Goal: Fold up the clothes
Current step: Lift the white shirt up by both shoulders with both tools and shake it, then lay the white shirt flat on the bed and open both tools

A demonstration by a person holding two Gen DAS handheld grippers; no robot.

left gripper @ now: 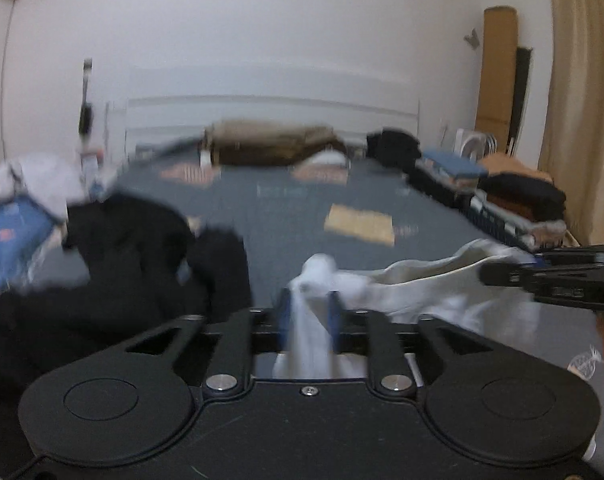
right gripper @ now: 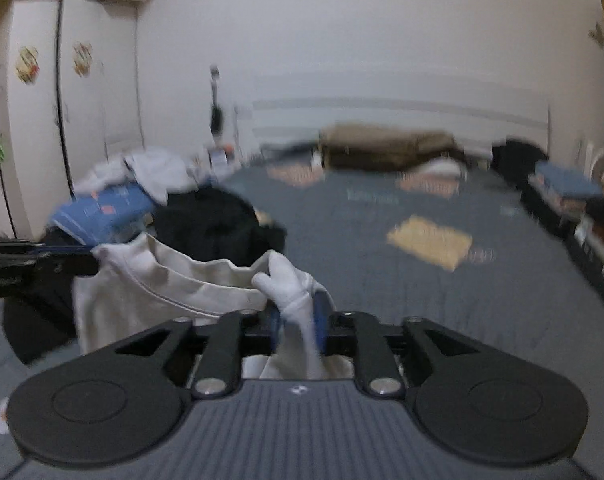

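**Both grippers on one white garment, over the bed**

Left gripper [left gripper: 309, 312]: I see a bunched fold of the white garment [left gripper: 421, 292] running up between my two blue pads [left gripper: 284, 316]. The pads stand a little apart with the cloth filling the gap. The view is smeared, and I cannot tell whether they press on the fabric or only flank it. The cloth passes back under the fingers toward the camera and bulges out just ahead of the fingertips.

Right gripper [right gripper: 296, 320]: same picture. A knot of the white garment [right gripper: 162, 292] sits between the blue pads [right gripper: 319, 320] and pokes out ahead of them. Pads partly spread around it; I cannot judge a firm pinch here either.

Between the two grippers the garment hangs in a sagging span, its seamed edge uppermost. In the left wrist view it stretches away to the right of my fingers, up to the right gripper [left gripper: 501, 274] entering from that side. In the right wrist view it stretches left to the left gripper [right gripper: 74, 264].

Ahead of the fingers: bed [left gripper: 341, 248] with a grey-blue patterned cover. Left of the fingers a dark clothes pile [left gripper: 134, 256]; beyond it a blue-patterned item [right gripper: 102, 208] with pale cloth on top. Far ahead, a brown bundle [left gripper: 270, 142] lies by the white headboard [left gripper: 270, 104]. To the right, folded stacks [left gripper: 501, 200] line the bed's edge.
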